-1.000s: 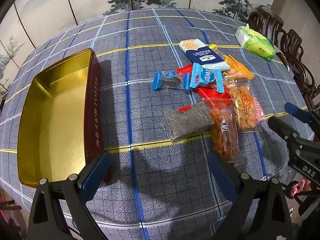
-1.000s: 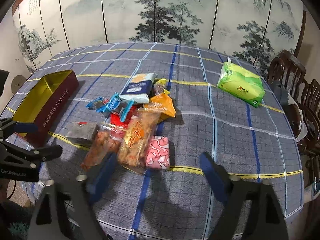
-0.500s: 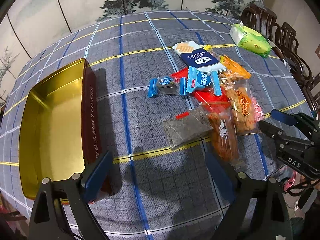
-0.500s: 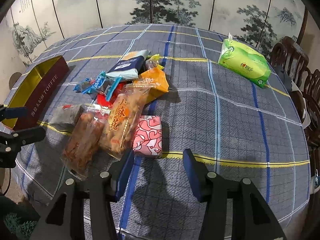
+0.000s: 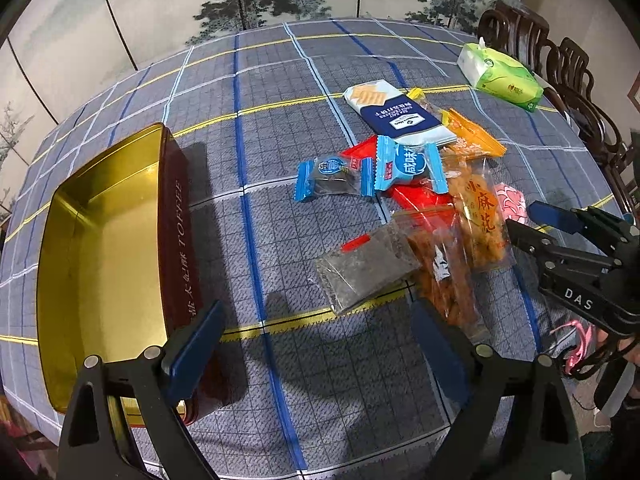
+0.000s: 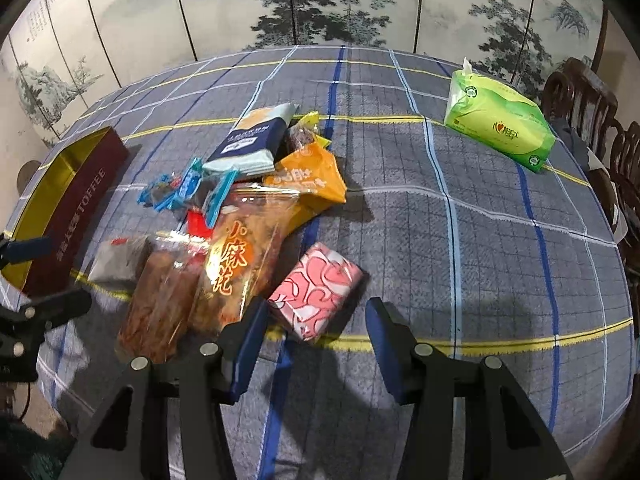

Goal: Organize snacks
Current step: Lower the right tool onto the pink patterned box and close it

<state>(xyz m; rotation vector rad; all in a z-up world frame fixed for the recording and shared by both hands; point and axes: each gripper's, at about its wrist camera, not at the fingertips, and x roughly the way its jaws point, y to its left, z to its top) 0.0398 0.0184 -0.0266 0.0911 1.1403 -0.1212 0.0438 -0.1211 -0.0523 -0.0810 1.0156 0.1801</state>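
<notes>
Left wrist view: toffee tin (image 5: pixel 100 256) seemingly holds nothing; left gripper (image 5: pixel 316 344), right gripper (image 6: pixel 316 340) gape, unladen

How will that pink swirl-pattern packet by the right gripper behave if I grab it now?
The pink swirl-pattern packet looks blocky and plump, so it will probably hold its shape and feel light. Its wrapper looks glossy, so it may slip. One edge sits against the clear twisted-snack bag, which may shift too.

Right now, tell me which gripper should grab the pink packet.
Right. The right gripper is open and the pink packet lies just ahead of its fingertips. The left gripper is open over bare cloth beside the toffee tin, farther away.
</notes>
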